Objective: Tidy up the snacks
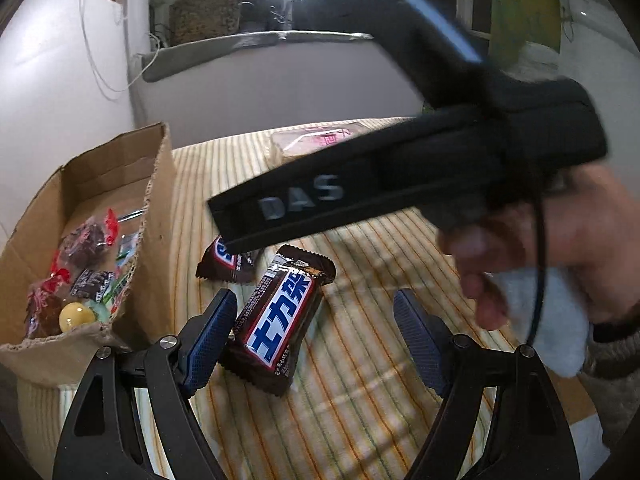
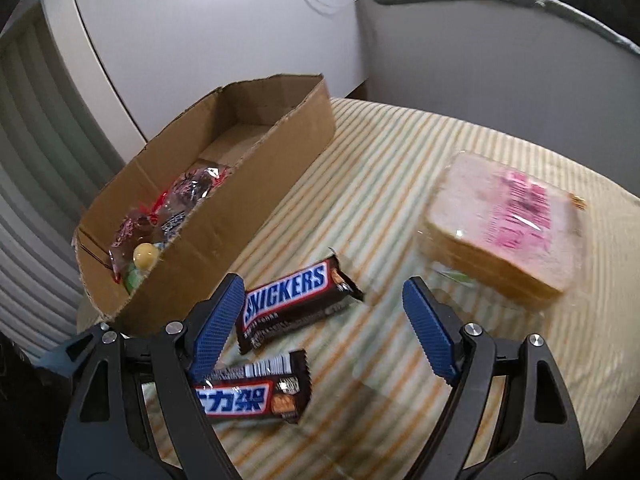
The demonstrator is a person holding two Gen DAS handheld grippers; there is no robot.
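Note:
Two Snickers bars lie on the striped tablecloth. The near bar (image 1: 276, 316) with Chinese lettering lies just right of my left gripper's left finger; it also shows in the right wrist view (image 2: 256, 394). The far bar (image 1: 230, 260) (image 2: 296, 304) lies beside the cardboard box (image 1: 156, 216) (image 2: 256, 216), which holds several wrapped sweets (image 1: 80, 264) (image 2: 168, 208). A wrapped bread pack (image 2: 504, 228) (image 1: 316, 138) lies to the right. My left gripper (image 1: 314, 340) is open and empty. My right gripper (image 2: 324, 320) is open and empty above the bars; its body (image 1: 400, 184) crosses the left wrist view.
The striped tablecloth (image 2: 380, 184) covers a round table whose edge curves at the right. A white wall (image 2: 200, 40) stands behind the box. The person's hand (image 1: 540, 256) holds the right gripper at the right of the left wrist view.

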